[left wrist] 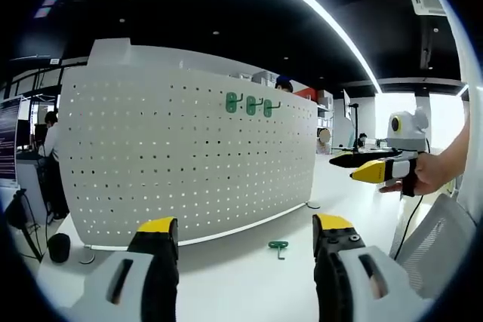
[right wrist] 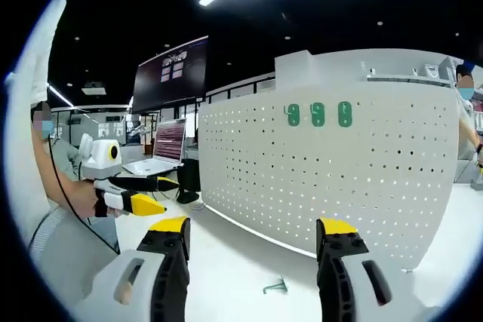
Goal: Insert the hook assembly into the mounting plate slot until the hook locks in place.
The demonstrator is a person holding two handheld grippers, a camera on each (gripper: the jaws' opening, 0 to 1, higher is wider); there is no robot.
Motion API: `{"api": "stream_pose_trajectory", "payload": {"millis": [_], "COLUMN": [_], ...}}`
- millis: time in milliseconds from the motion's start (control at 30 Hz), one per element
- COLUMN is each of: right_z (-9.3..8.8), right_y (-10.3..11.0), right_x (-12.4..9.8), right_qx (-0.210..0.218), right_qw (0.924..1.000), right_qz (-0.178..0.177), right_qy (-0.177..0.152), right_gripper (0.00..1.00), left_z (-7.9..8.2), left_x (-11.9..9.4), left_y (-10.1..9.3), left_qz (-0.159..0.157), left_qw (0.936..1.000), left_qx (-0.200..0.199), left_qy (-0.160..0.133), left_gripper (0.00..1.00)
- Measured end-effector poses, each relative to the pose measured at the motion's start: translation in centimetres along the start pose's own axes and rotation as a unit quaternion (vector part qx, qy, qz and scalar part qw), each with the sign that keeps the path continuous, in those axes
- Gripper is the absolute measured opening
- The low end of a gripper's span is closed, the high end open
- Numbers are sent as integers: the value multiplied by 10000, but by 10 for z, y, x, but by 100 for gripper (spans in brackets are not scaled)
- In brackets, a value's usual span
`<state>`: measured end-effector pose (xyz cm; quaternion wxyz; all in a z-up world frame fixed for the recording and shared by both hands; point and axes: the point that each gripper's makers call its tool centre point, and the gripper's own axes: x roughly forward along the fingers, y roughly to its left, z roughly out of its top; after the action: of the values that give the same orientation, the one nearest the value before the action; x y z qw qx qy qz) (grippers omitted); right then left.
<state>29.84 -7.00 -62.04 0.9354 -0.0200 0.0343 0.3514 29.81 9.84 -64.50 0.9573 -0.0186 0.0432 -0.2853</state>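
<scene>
In the left gripper view, the left gripper is reaching forward with its jaws standing wide apart and gripping nothing. Ahead, a white pegboard is standing upright on the white table, carrying 3 green hooks in a row near its top edge. A loose green hook is lying flat on the table between the jaws, near the board's foot. At far right, the right gripper is hovering in a hand.

In the right gripper view, the left gripper is appearing at left. The right gripper is also gaping wide, holding nothing. The loose hook is looking small and hard to make out here.
</scene>
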Motion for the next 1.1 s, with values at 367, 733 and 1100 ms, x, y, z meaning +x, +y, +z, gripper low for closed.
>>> {"api": "stream_pose_trajectory", "payload": {"millis": [367,733,1100], "right_z": [-7,-16,-20], "right_y": [-3,-5,-6], "right_x": [-13,-18,-18], "right_qx": [109,215,216], "right_qw": [9997,9991,9990], "right_qz": [-216,-354,-387], "right_qy": [-41,-23,11], "right_gripper": [67,68,68], "left_z": [1,-1,-2], "left_x": [0,0,1], "left_y": [-2,-4,-8], "left_qz": [-30,-65,-126], "left_qw": [10000,10000,9999], "left_qx": [7,4,45], "left_qy": [10,38,104], "left_gripper": [75,75,75]}}
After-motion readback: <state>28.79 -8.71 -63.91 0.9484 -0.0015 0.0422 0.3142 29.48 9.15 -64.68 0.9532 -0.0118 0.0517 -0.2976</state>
